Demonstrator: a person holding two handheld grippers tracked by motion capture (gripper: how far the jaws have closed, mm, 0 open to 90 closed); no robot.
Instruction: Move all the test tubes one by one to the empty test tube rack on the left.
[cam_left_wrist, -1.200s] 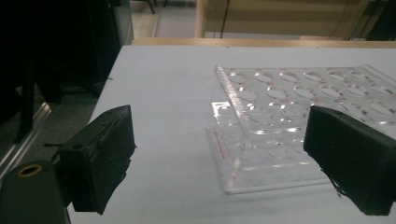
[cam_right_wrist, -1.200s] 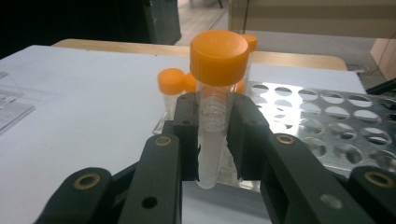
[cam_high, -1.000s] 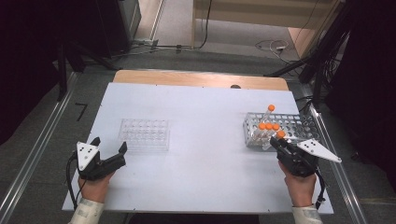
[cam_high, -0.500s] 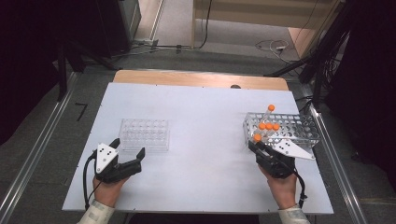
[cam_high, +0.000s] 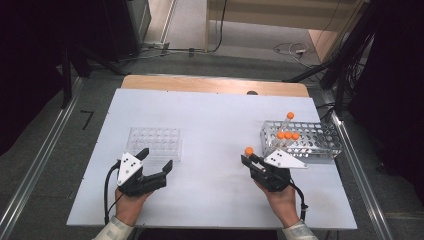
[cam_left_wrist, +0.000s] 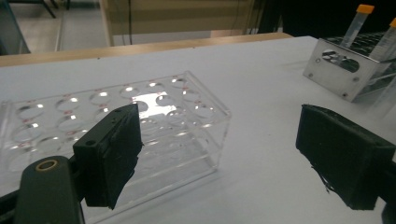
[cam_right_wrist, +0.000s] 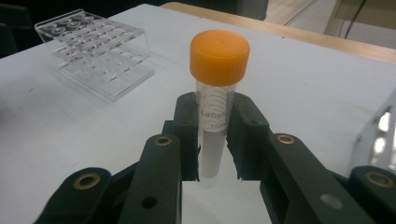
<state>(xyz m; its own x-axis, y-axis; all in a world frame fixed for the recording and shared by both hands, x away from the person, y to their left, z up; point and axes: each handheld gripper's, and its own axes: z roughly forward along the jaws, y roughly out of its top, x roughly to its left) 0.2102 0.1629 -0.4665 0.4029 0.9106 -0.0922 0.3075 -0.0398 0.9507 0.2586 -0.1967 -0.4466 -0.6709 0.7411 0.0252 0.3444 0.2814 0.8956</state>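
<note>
Your right gripper (cam_right_wrist: 212, 140) clamps one orange-capped tube (cam_right_wrist: 217, 93); left gripper (cam_left_wrist: 233, 154) gapes, closing slightly, empty. Clear rack (cam_high: 154, 142) unfilled; four tubes wait in the metal rack (cam_high: 320, 145).

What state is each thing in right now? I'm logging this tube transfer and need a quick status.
Right gripper: shut on the orange-capped tube, held upright and capped.
Left gripper: open, nothing between its jaws, which have just been closing a little.
Clear rack: empty, upright on the table.
Metal rack: holds four orange-capped tubes, one tilted and taller.
</note>
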